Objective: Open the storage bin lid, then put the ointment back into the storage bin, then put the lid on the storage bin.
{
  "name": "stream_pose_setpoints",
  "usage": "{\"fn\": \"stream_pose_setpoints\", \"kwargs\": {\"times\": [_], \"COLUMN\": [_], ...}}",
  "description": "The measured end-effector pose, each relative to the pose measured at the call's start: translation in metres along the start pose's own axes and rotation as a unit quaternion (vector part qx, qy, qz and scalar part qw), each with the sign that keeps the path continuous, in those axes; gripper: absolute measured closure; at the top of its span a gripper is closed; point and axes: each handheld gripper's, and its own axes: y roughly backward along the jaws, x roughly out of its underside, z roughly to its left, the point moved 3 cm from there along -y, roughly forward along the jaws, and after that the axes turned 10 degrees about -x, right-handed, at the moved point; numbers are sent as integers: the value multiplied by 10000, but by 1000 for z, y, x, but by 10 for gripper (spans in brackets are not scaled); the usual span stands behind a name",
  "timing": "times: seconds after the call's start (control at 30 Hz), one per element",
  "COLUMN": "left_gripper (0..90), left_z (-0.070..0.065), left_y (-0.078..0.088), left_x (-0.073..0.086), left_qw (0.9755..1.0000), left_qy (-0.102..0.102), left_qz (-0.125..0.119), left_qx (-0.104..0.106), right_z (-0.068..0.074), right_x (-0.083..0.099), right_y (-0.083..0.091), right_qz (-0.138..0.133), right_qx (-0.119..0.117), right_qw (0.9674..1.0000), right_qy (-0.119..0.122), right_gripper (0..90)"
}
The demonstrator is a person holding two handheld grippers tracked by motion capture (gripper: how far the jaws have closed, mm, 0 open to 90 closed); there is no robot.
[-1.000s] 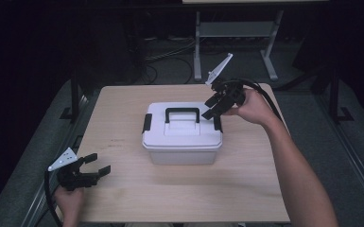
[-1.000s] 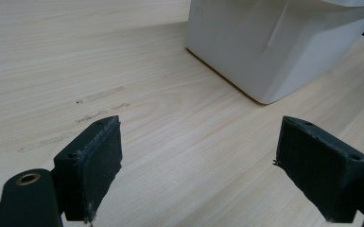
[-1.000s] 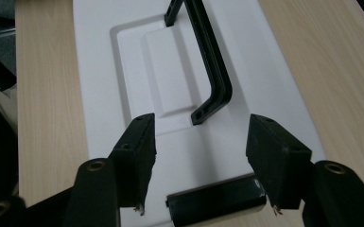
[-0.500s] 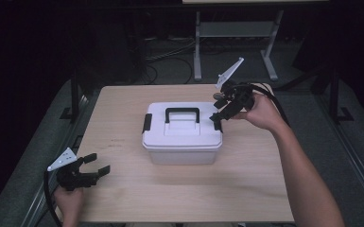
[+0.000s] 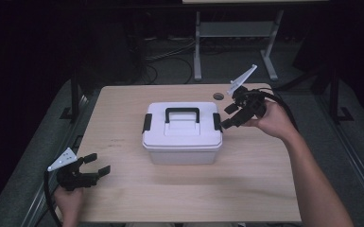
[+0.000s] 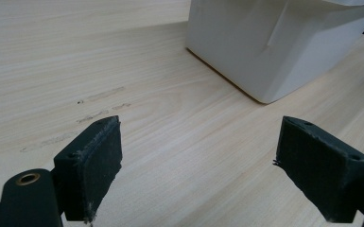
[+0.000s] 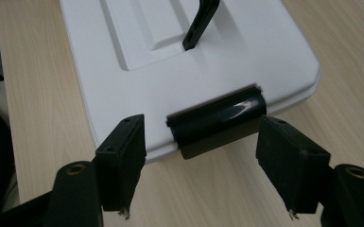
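A white plastic box (image 5: 182,142) with a black handle (image 5: 183,113) stands at the middle of the table, a black latch at each end. My right gripper (image 5: 228,117) is at the box's right end, pointing at the right latch (image 5: 217,122). In the right gripper view that latch (image 7: 217,118) lies between the open jaws (image 7: 201,142), untouched by either pad; the jaws have just been opening. My left gripper (image 5: 99,163) rests at the table's front left, open. In the left gripper view its jaws (image 6: 198,161) hold nothing, with the box (image 6: 274,47) farther ahead.
The wooden table (image 5: 123,109) has a round cable hole (image 5: 218,96) behind the box's right end. A metal stand (image 5: 197,47) and loose cables are on the dark floor beyond the table's far edge.
My right gripper has moved right and a little down, from over the lid's right end to just off the box beside the latch, with jaws wider apart. The left gripper has stayed put.
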Motion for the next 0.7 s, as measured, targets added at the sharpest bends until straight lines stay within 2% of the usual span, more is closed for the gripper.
{"fn": "stream_pose_setpoints", "kwargs": {"times": [0.7], "left_gripper": [145], "left_z": [1], "left_y": [1], "left_x": [0], "left_qw": [10000], "left_qy": [-35], "left_qz": [4], "left_qx": [-2], "right_z": [-2], "right_x": [15], "right_y": [-3], "right_qz": [118], "right_qx": [-9], "right_qw": [9997], "right_qy": [-210], "right_gripper": [312]}}
